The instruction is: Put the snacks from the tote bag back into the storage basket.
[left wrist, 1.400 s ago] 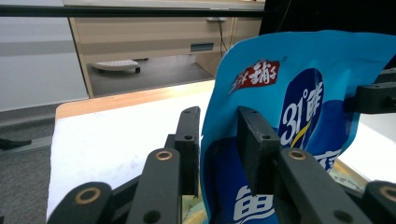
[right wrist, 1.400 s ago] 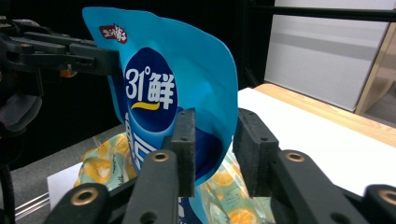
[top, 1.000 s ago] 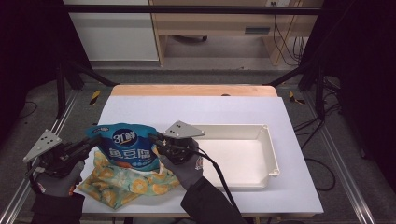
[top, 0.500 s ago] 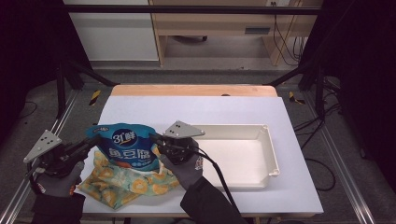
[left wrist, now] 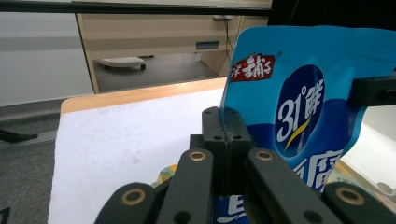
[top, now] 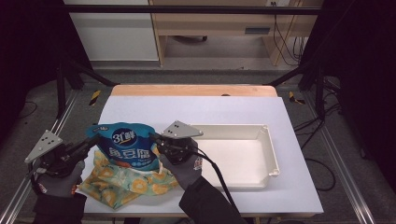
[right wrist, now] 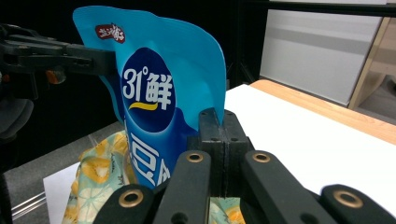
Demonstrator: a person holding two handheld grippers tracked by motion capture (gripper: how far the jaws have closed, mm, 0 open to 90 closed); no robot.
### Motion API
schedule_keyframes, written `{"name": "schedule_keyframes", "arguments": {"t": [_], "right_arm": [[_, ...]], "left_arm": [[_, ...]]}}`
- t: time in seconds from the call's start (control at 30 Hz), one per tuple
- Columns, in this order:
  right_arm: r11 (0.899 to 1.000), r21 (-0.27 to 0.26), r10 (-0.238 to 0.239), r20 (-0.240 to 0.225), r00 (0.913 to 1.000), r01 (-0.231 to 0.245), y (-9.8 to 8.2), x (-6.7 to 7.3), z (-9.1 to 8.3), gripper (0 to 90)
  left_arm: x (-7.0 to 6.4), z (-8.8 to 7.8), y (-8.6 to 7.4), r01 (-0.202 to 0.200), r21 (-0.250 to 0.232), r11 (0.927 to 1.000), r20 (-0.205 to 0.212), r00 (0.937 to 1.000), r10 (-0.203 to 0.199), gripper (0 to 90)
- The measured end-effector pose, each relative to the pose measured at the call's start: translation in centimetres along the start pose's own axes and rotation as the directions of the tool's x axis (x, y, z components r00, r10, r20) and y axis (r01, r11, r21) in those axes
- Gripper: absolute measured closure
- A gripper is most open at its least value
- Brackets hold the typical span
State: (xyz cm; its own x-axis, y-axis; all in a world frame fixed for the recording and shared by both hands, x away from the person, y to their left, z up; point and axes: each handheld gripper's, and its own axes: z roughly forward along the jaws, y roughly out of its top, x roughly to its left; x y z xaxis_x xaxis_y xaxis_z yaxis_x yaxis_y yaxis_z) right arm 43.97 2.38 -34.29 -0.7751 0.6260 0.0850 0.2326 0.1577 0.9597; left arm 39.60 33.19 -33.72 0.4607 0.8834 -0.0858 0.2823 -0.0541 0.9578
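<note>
Nothing has shifted: left gripper (top: 86, 143) and right gripper (top: 156, 139) both stay clamped on the blue pouch's (top: 127, 145) side edges, holding it upright over the patterned cloth (top: 112, 184), likely next rightward into the white tray (top: 273, 154).

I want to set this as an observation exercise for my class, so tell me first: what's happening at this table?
A person holds a blue snack pouch up between two hand-held grippers. The left gripper is shut on one side edge of the pouch and the right gripper is shut on the other. The pouch hangs above a yellow patterned cloth lying on the white table. A white tray sits beside them, with nothing in it.
</note>
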Motion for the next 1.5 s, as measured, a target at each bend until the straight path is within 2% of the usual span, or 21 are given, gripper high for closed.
{"name": "schedule_keyframes", "arguments": {"t": [0.6, 1.5], "right_arm": [[1.000, -0.015, -0.007, 0.003, 1.0000, 0.007, 0.8, 0.1, -0.4, 90.0], [0.997, -0.067, -0.041, 0.013, 0.9991, 0.042, 3.4, 0.5, -2.0, 90.0]], "left_arm": [[-0.4, -0.4, 0.6, 0.003, -0.028, 0.9996, -0.006, 1.0000, -0.003, 90.0], [-1.4, -1.8, 3.3, -0.027, -0.083, 0.9962, 0.009, 0.9996, 0.027, 90.0]]}}
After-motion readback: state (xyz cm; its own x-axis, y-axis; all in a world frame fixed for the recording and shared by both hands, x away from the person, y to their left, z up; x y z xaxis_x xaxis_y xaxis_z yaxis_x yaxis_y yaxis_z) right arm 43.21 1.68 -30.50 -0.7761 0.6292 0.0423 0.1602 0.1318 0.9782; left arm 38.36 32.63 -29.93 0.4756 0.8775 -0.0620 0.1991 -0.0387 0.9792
